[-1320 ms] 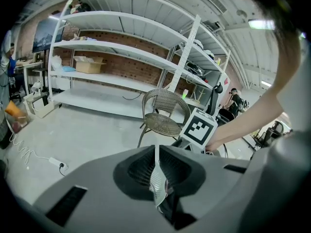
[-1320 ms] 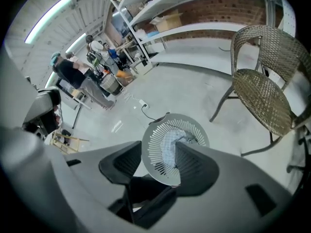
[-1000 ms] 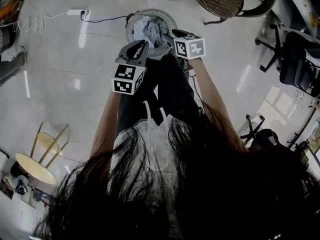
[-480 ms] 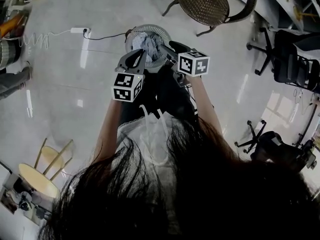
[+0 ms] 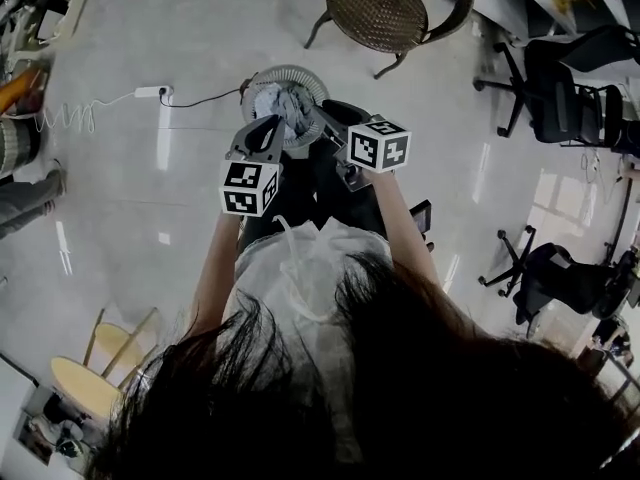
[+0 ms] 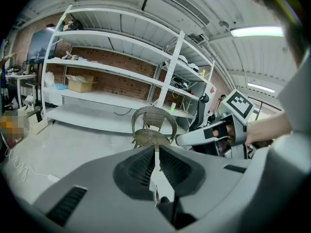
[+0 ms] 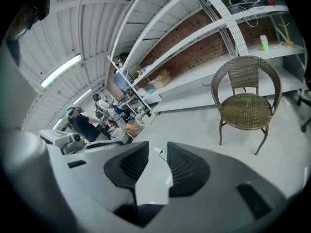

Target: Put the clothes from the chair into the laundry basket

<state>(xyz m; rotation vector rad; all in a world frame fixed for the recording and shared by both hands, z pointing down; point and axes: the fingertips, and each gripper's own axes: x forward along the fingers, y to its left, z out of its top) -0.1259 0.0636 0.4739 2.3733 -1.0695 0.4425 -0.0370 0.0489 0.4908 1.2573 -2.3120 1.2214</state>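
Across the whole frame, pale glossy floor (image 5: 120,218). Office chairs (image 5: 565,98) crowd the right edge, a wicker chair (image 5: 378,8) sits top centre. Just below it, the laundry basket (image 5: 262,80) holds the clothes (image 5: 283,103). Over its near rim, the left gripper (image 5: 268,126) has its jaws pinched together, empty. The right gripper (image 5: 320,120) has jaws just closing, part-open, nothing between. Power strip (image 5: 150,92) upper left.

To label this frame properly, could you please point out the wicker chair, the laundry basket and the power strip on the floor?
wicker chair (image 5: 378,10): head view, on its woven seat.
laundry basket (image 5: 290,70): head view, on the far side of its rim.
power strip (image 5: 152,92): head view, on its white body.
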